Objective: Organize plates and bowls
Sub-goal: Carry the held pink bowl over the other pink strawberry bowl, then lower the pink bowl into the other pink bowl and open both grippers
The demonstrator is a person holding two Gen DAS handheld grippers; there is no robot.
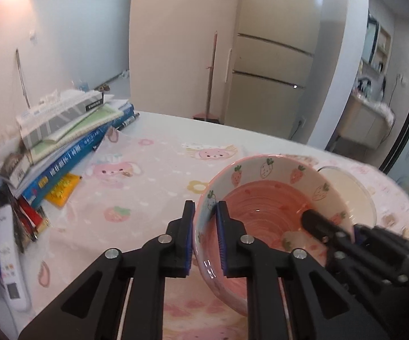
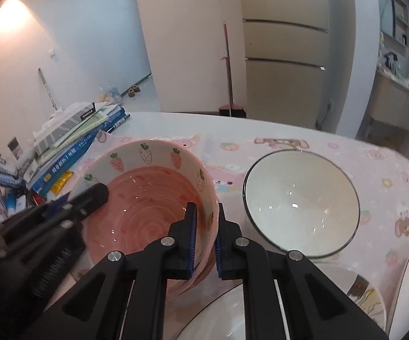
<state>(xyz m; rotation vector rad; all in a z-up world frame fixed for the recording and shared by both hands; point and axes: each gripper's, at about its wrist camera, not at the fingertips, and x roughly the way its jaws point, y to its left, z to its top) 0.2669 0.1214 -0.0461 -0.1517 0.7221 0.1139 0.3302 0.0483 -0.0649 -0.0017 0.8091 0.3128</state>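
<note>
Two of my grippers clamp the empty strawberry bowl [image 2: 147, 198]: left gripper [image 1: 206, 238] pinching its left rim, right gripper [image 2: 206, 238] its right rim; white bowl [image 2: 300, 201] beside, empty.

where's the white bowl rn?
The white bowl sits on the pink tablecloth, right of centre in the right wrist view, just right of the strawberry bowl that both claws grip.

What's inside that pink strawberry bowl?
Nothing but one finger of each gripper: the strawberry bowl looks empty, its pink spiral bottom showing. The fingers hide small patches of the wall.
</note>
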